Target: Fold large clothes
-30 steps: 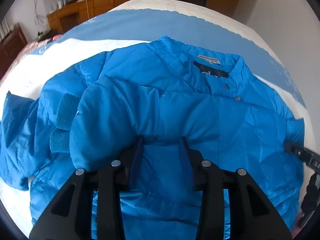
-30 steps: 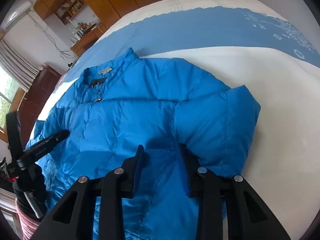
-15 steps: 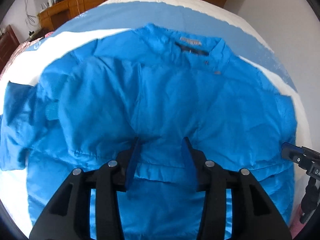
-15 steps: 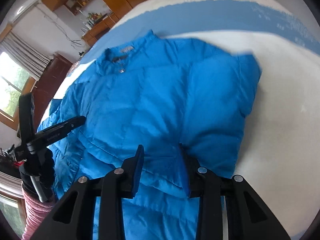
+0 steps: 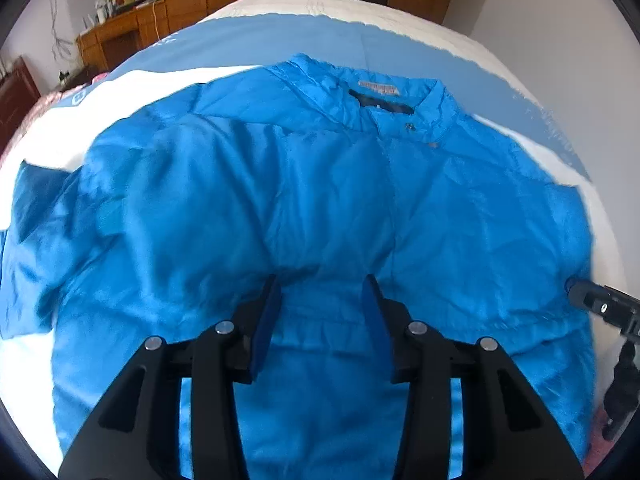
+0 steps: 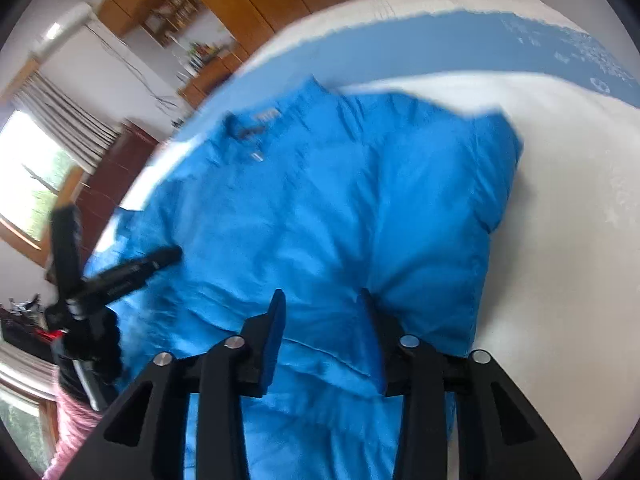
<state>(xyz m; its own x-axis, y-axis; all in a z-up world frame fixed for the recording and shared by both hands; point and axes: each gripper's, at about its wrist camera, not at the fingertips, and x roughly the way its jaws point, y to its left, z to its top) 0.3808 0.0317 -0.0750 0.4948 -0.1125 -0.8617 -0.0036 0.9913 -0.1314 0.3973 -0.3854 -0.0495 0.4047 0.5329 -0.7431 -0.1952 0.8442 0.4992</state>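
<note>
Looking down over my left tongs [image 5: 322, 298], I see the bright blue padded jacket [image 5: 320, 200] spread on the white bed [image 6: 560, 200], its long axis running away from me, collar farthest. A raised fold of the hem sits between both pairs of jaws. My right tongs [image 6: 322, 312] are opening; whether either pair pinches the fabric I cannot tell. Both hands seem equally near.

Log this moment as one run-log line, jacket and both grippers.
blue jacket: flat on bed, collar far | left gripper: fabric between pads | right gripper: jaws opening, fabric between
</note>
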